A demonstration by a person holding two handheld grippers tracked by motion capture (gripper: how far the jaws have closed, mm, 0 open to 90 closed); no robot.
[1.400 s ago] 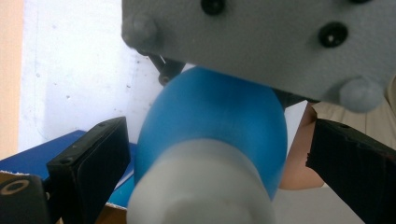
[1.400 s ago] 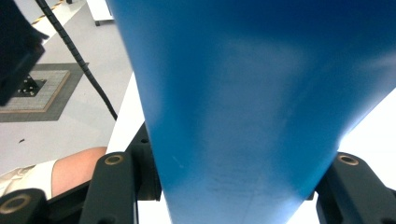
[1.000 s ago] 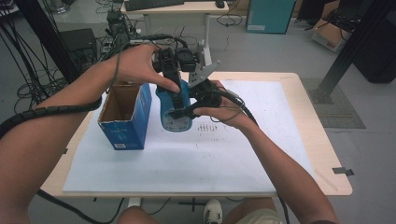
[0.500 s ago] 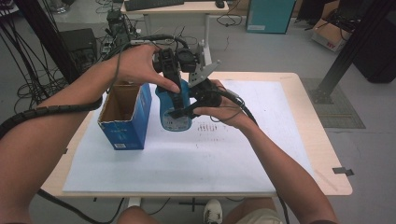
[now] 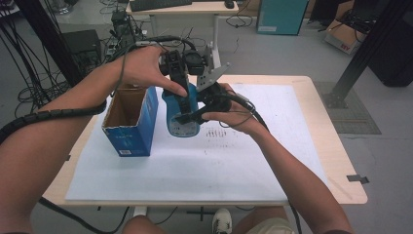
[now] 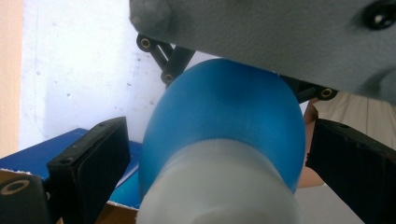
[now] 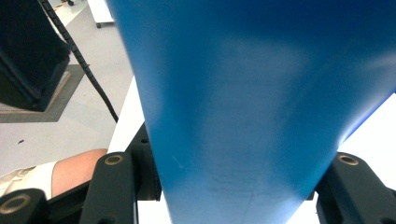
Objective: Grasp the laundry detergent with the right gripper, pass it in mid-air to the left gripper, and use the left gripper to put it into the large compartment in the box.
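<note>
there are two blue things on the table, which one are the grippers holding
The rounded blue bottle-shaped container, right of the box. The right gripper clamps it low down; the left gripper straddles its upper part. The open-topped blue cardboard box stands untouched beside it.

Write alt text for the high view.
A person holds a blue bottle-shaped object upright over a white sheet on the table, with the left gripper and the right gripper both at it. An open blue cardboard box stands beside it.
</note>
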